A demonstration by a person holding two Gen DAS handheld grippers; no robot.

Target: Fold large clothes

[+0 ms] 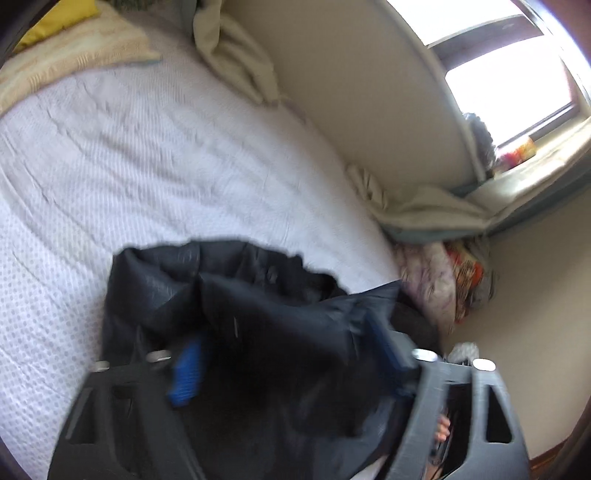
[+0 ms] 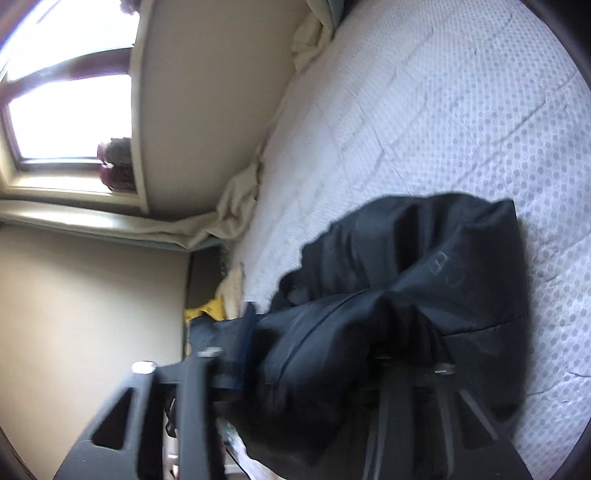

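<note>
A dark navy jacket [image 1: 236,295] lies bunched at the near edge of a bed with a white dotted cover [image 1: 147,155]. My left gripper [image 1: 284,354] has blue pads [image 1: 186,373] and the jacket fabric fills the wide gap between its jaws; the frame is blurred. In the right wrist view the same jacket [image 2: 406,266] drapes over my right gripper [image 2: 332,332] and hides its right finger. Its left finger [image 2: 245,332] presses against the fabric.
A cream blanket [image 1: 236,51] lies along the wall side of the bed. A beige towel [image 1: 74,55] and a yellow pillow [image 1: 59,18] sit at the far corner. Patterned fabrics [image 1: 450,280] are piled beside the bed under a window [image 1: 509,92].
</note>
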